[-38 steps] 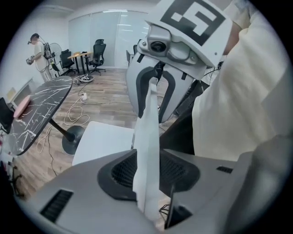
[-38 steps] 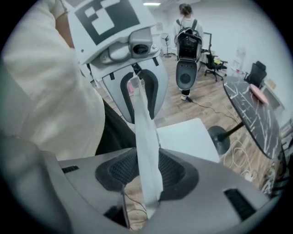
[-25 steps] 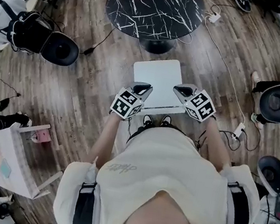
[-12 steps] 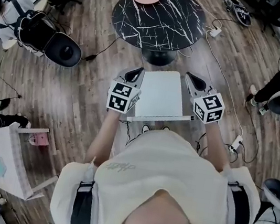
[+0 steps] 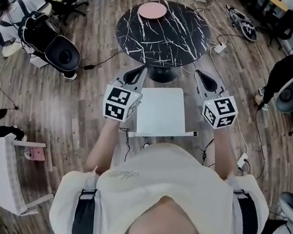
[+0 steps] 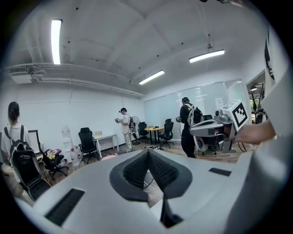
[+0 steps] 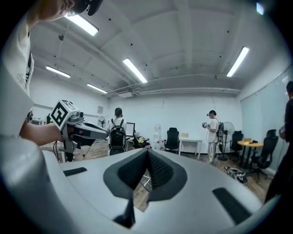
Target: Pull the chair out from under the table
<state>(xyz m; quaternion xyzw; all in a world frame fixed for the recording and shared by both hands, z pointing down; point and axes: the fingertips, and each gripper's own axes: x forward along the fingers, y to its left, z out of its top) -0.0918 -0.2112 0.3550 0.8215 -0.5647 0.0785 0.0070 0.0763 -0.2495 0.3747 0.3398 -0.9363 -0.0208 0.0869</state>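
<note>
On your left, you are holding the left gripper [image 5: 137, 73] about level, and its ribbed dark pads are pressing together with nothing between them. Lower, between both tools, the chair [image 5: 161, 110] is showing a flat, square white seat on the wooden plank floor [image 5: 76, 107]. It is standing just in front of the round black table [image 5: 164, 25] with white marble veins, not under it. On your right, the right gripper [image 5: 202, 77] is also pressing its pads together on nothing.

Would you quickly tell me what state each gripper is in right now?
Left gripper: closed, nothing between its jaws.
Right gripper: closed, nothing between its jaws.
</note>
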